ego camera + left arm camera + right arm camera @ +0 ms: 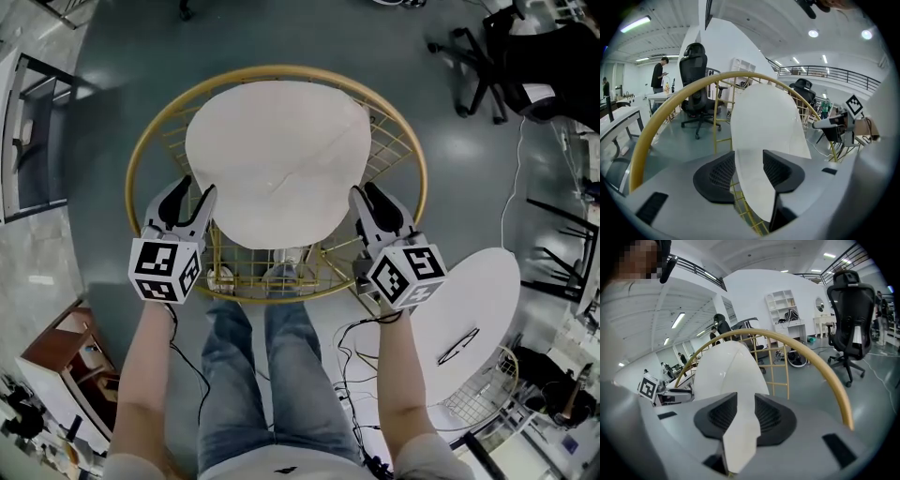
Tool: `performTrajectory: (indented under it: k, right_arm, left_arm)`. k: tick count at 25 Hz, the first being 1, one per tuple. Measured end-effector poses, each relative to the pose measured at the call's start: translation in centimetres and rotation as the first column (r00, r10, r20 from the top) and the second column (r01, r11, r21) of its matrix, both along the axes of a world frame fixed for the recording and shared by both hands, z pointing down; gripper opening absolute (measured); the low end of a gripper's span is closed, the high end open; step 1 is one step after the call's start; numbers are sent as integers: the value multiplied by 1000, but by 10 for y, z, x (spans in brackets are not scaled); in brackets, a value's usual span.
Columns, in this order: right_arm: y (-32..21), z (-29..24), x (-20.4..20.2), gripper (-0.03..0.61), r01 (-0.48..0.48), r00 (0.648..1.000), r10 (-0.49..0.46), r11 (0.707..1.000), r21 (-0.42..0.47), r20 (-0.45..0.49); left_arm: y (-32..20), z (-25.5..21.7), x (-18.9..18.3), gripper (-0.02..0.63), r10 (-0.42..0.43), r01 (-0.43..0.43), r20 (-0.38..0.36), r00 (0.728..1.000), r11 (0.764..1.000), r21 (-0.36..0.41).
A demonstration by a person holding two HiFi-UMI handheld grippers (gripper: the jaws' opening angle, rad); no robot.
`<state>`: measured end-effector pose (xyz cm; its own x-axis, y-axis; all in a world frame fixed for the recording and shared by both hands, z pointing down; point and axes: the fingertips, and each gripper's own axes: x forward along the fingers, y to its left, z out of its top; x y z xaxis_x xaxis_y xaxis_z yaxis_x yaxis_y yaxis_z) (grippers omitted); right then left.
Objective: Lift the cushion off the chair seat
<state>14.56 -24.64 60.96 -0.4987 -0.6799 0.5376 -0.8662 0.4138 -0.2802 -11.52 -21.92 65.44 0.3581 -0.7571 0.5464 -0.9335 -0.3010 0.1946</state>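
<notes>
A white round cushion (277, 159) lies on the seat of a gold wire chair (281, 73). My left gripper (195, 192) is at the cushion's near left edge and my right gripper (366, 195) at its near right edge. In the left gripper view the cushion (764, 122) has its edge running between the jaws of the left gripper (749, 168), which stand wide apart. In the right gripper view the cushion (726, 366) also passes between the jaws of the right gripper (746, 413), which do not visibly squeeze it. Both grippers are open round the rim.
A white round table (469, 319) stands to the right of the chair, with cables on the floor beside it. Black office chairs (487, 66) stand at the far right. A wooden cabinet (56, 352) is at the lower left. The person's legs are against the chair's near rim.
</notes>
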Motion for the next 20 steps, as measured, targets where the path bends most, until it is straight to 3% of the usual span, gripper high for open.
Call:
performTrajectory:
  k: [20]
  right_arm:
    - [-11, 56, 19, 160, -54, 998, 49, 993, -101, -47]
  left_arm:
    - [2, 34, 0, 206, 8, -8, -1, 1000, 997, -76]
